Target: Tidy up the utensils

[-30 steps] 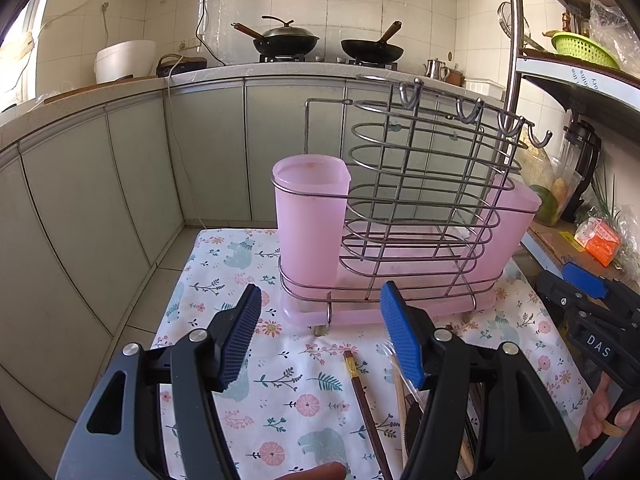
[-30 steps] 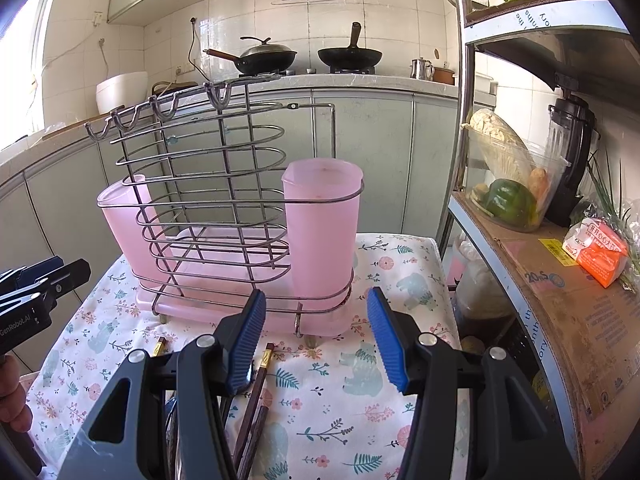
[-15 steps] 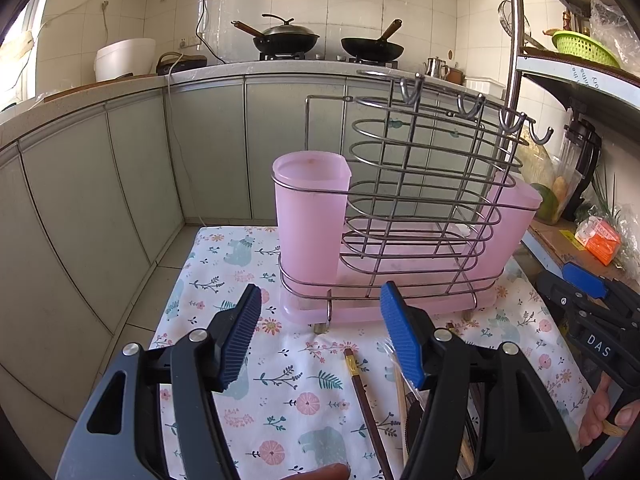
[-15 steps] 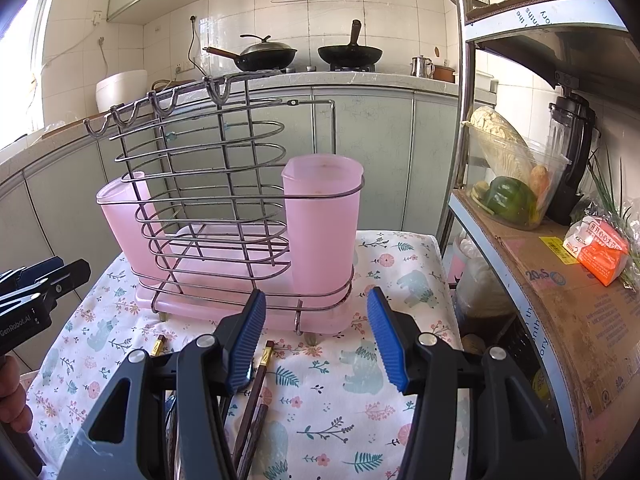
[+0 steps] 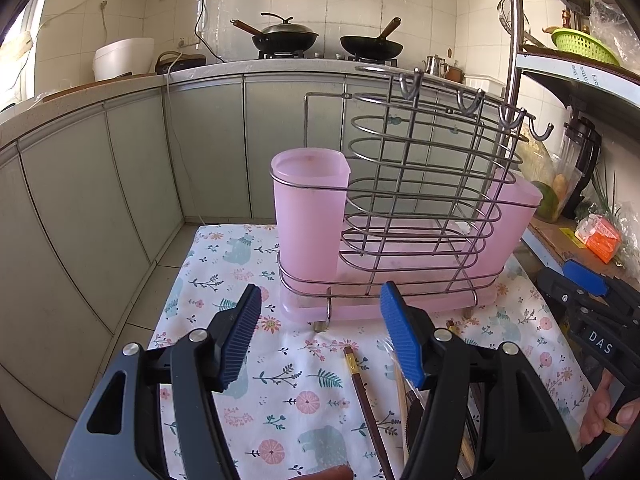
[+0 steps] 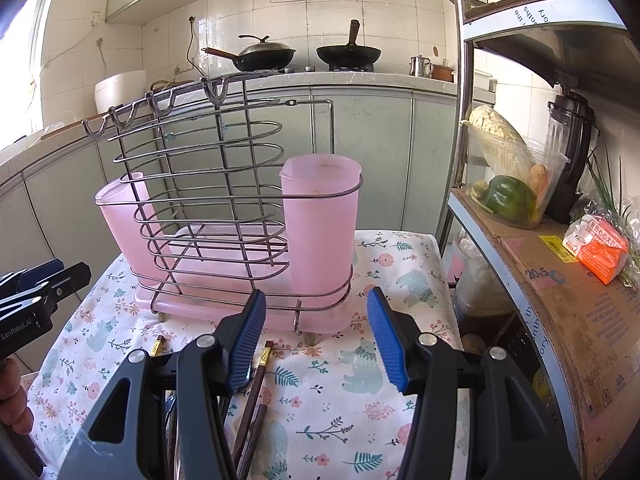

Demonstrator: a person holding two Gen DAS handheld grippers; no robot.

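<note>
A wire utensil rack (image 5: 420,200) (image 6: 208,200) on a pink drip tray stands on the floral cloth (image 5: 248,280), with a pink cup (image 5: 310,216) (image 6: 320,224) at each end. Dark chopsticks (image 5: 366,400) (image 6: 256,388) and other utensils lie on the cloth in front of the rack, partly hidden by the gripper bodies. My left gripper (image 5: 320,340) hangs open over the cloth short of the rack, holding nothing. My right gripper (image 6: 316,340) is open too, just above the chopsticks. Each gripper shows at the edge of the other's view.
Grey kitchen cabinets (image 5: 120,180) run behind and to the left, with two woks (image 5: 284,36) on the stove. A metal shelf unit (image 6: 540,260) to the right holds a tub of vegetables (image 6: 508,184), a blender and an orange pack. A person's hand (image 5: 604,412) holds the right gripper.
Almost nothing: both grippers stay open in the same place; the right wrist view shifted only slightly relative to the rack.
</note>
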